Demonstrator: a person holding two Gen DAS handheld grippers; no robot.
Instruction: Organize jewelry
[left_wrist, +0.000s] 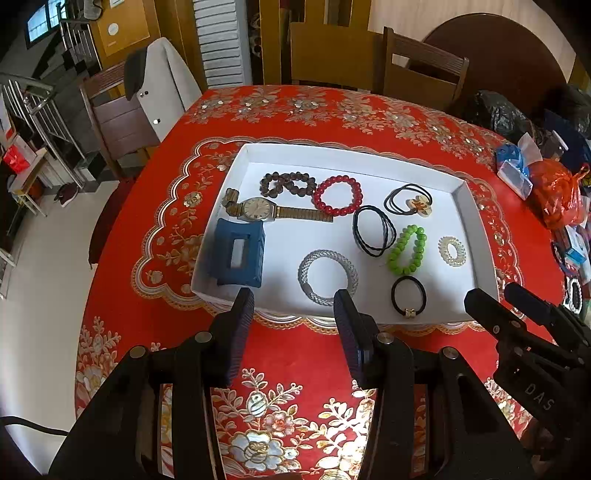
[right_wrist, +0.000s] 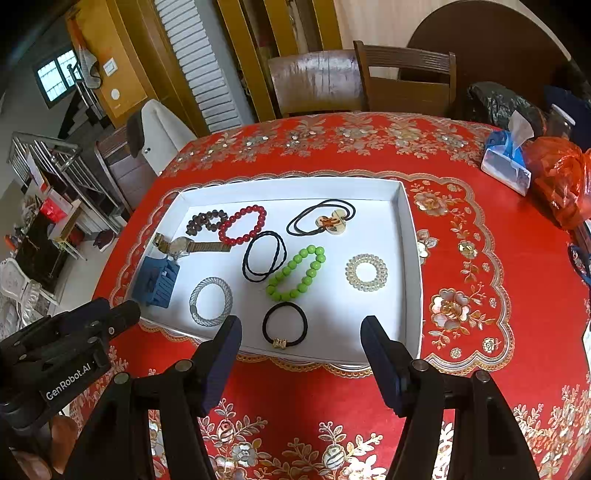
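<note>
Every visible piece, from the watch (left_wrist: 255, 211) to the green bead bracelet (right_wrist: 297, 273), already lies inside the white tray (left_wrist: 476, 236), so little seems left, while the left gripper (left_wrist: 293, 310) and right gripper (right_wrist: 301, 338) hover just before its near rim, jaws apart and empty.

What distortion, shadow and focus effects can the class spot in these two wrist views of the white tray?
Left wrist view: fisheye bending bows the shallow white cardboard tray, black vignette fills the corners, and the open left gripper casts soft shadows onto the tray. Right wrist view: the same curvature and dark corners; the green bead bracelet is sharp; the barred window is blown out.
</note>
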